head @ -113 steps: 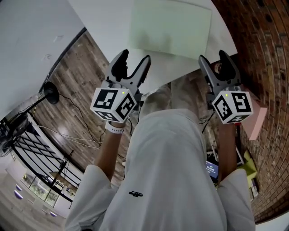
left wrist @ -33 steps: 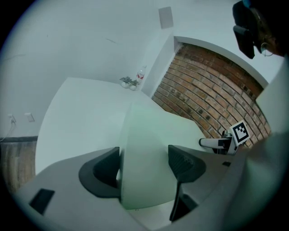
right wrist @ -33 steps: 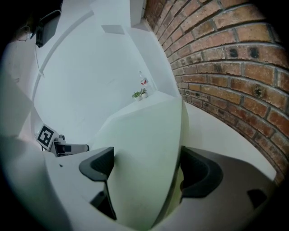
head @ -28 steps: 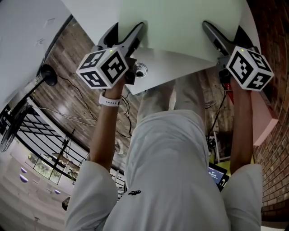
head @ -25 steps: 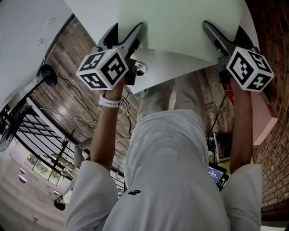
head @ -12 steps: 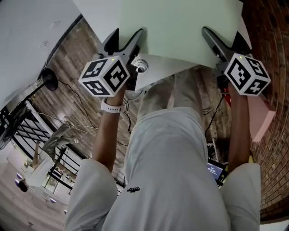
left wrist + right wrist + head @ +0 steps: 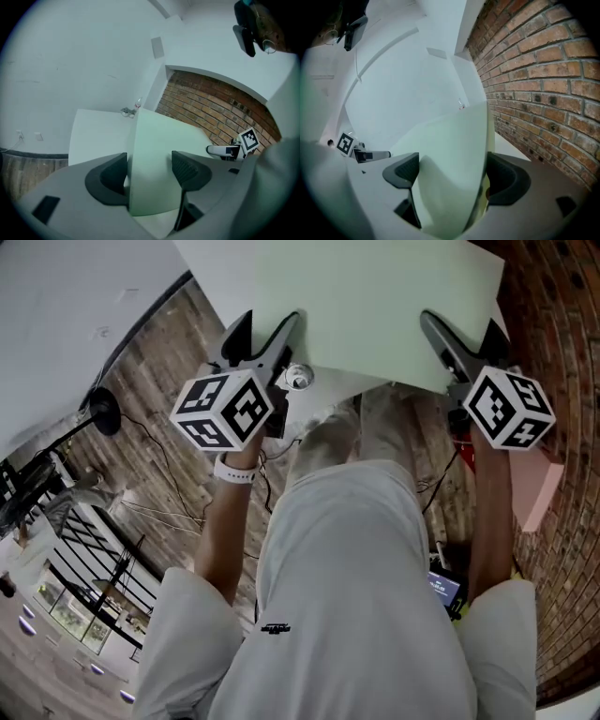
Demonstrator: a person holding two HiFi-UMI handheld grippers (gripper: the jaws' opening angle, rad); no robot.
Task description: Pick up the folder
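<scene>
Head view looks down on a pale green folder (image 7: pixel 375 306) held out in front of the person, over the near corner of a white table (image 7: pixel 220 273) and a wooden floor (image 7: pixel 159 381). It is shut flat, and I cannot tell whether any paper lies inside. The left gripper (image 7: pixel 262 324) has it by the near left corner and the right gripper (image 7: pixel 461 329) by the near right corner.

Left gripper view shows those jaws standing wide with the folder filling the gap, pressed on both sides. They have just been closing on it. Right gripper view shows much the same: jaws wide, folder bowed between them and touching both pads.

Only the gripper views show how the sheet bends — it arches up between the two grips. Each also catches the other gripper across the folder, and a brick wall (image 7: pixel 543 70) beside the table. From the left one, a few small things (image 7: pixel 129 111) sit at the table's far end, too small to name. Only from above does a pink box (image 7: pixel 534 493) show, low on the right.
</scene>
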